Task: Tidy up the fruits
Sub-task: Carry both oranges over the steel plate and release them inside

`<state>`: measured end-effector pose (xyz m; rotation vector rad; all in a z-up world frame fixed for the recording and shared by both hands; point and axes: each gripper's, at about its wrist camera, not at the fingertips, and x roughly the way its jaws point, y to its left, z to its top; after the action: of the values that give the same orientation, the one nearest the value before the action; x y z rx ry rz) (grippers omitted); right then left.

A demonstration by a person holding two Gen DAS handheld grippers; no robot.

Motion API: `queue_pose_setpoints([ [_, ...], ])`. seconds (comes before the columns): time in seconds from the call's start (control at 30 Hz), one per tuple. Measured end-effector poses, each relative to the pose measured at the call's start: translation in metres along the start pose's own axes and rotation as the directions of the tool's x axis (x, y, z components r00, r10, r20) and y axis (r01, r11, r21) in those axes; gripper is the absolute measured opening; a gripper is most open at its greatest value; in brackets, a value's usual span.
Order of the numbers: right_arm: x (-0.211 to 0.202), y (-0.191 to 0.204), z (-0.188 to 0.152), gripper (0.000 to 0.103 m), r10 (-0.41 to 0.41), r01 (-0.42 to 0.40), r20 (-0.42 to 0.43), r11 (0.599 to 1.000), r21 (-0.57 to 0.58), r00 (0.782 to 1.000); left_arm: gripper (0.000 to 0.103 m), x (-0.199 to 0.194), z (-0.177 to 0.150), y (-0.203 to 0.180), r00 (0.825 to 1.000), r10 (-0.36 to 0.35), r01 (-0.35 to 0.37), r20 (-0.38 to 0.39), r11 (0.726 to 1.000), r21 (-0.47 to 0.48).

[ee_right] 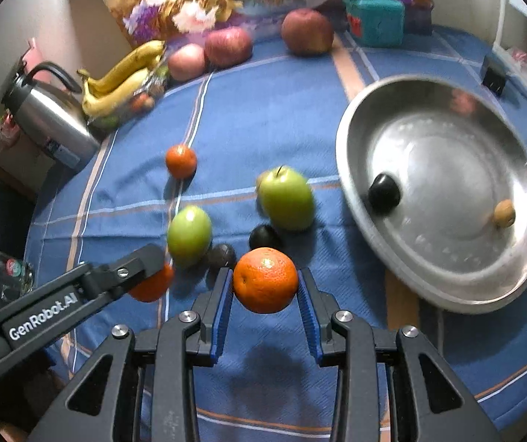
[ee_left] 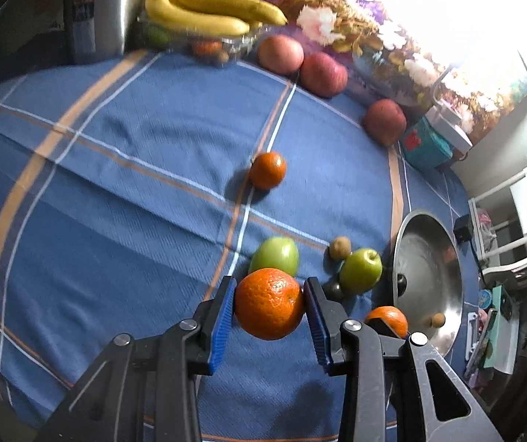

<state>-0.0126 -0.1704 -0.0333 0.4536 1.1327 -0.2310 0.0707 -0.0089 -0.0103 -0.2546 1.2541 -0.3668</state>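
Note:
My left gripper (ee_left: 269, 304) is shut on an orange (ee_left: 268, 302) and holds it above the blue cloth; this gripper and its orange (ee_right: 152, 284) also show in the right wrist view. My right gripper (ee_right: 265, 287) is shut on another orange (ee_right: 265, 280), which also shows in the left wrist view (ee_left: 388, 319). A third orange (ee_right: 181, 161) lies on the cloth. Two green apples (ee_right: 286, 199) (ee_right: 189, 235) and two dark fruits (ee_right: 264, 237) lie just ahead. The steel bowl (ee_right: 484, 287) at the right holds a dark fruit (ee_right: 384, 194) and a small brown fruit (ee_right: 505, 213).
Three red apples (ee_right: 307, 31) (ee_right: 228, 46) (ee_right: 186, 62) line the back edge. Bananas (ee_right: 123, 77) rest on a clear dish by a steel kettle (ee_right: 48, 118) at the left. A teal box (ee_right: 376, 21) stands at the back. A small brown fruit (ee_left: 339, 247) lies by the apples.

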Motion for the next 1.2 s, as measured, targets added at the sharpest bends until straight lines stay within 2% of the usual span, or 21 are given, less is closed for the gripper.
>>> queue_pose_setpoints([
  [0.33, -0.010, 0.002, 0.016, 0.037, -0.093, 0.092, 0.050, 0.995, 0.024, 0.994, 0.040, -0.006, 0.013, -0.001, 0.998, 0.039, -0.039, 0.044, 0.999, -0.002],
  [0.67, -0.020, 0.007, 0.032, 0.037, -0.112, 0.113, 0.091, 0.994, -0.001, 0.990, 0.040, -0.003, 0.023, -0.014, 0.995, 0.075, -0.076, 0.060, 0.997, 0.015],
  [0.97, -0.026, -0.023, 0.053, 0.037, -0.151, 0.149, 0.099, 0.988, 0.036, 0.983, 0.040, 0.019, 0.031, -0.047, 0.990, 0.137, -0.140, 0.040, 0.986, 0.090],
  [1.2, -0.027, -0.056, 0.063, 0.037, -0.194, 0.187, 0.085, 0.979, 0.083, 0.977, 0.040, 0.029, 0.031, -0.075, 0.988, 0.150, -0.154, 0.037, 0.977, 0.148],
])
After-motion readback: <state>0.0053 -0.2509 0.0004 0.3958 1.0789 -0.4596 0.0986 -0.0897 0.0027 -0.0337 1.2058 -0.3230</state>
